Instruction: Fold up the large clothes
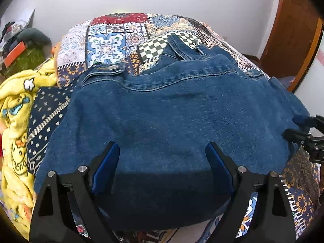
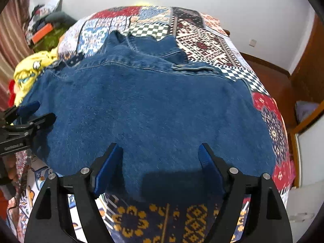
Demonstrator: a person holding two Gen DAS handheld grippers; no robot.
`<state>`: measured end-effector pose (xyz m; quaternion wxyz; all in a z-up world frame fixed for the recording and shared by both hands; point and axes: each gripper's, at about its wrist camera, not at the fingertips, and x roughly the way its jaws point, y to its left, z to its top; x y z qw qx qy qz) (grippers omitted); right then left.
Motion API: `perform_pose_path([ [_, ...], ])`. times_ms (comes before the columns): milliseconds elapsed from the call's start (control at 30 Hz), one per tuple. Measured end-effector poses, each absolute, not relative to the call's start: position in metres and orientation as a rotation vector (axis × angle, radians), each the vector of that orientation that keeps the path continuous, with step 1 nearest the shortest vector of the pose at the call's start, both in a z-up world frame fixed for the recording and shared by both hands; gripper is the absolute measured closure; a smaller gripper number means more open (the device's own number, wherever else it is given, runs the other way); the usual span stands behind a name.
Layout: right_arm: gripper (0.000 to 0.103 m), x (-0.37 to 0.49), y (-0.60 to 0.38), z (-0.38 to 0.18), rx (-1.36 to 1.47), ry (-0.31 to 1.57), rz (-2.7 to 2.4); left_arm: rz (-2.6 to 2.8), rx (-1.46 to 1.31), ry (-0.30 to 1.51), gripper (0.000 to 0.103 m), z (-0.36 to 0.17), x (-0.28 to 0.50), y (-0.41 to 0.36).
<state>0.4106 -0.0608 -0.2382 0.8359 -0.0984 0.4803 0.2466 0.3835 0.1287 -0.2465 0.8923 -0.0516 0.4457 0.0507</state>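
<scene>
Item: denim jacket [image 1: 162, 117], large, blue, lying spread on the bed [image 1: 113, 40] directly ahead of and beneath both tongs. Its collar and folded front panels lie at the far side from the tongs; its broad back panel fills the near side, with the near hem running just under the tips.

Left tongs [image 1: 162, 158]: jaws standing wide apart, blue pads clear of the cloth, nothing gripped. Denim lies below the gap, not pinched.

Right tongs [image 2: 160, 158]: jaws likewise spread wide, nothing held. The near hem of the jacket passes beneath the gap, with patterned bedspread showing on the near side of it. In the left wrist view these tongs appear at the jacket's right edge; in the right wrist view the left tongs appear at its left edge, so the two stand at opposite ends of the near hem.

Condition of work: the jacket looks partly arranged. The sleeves are not visible as loose limbs, so they seem tucked in or folded under, though that cannot be confirmed. The back panel lies fairly smooth, with a slight rumple near the collar.

Outstanding, by judgement: the body remains one long spread panel; at least one cross fold, near hem toward collar, appears still to do, and neither tongs has yet taken hold for it.

Adjacent: yellow cartoon blanket [image 1: 16, 121], heaped to the left of the left tongs, beside the jacket.
</scene>
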Motion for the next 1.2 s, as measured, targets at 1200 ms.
perform_pose_path([
  [1200,0.024,0.389,-0.103,-0.217,-0.079,0.965,0.384,-0.028,-0.760,0.947,0.011,-0.276,0.291,0.216],
])
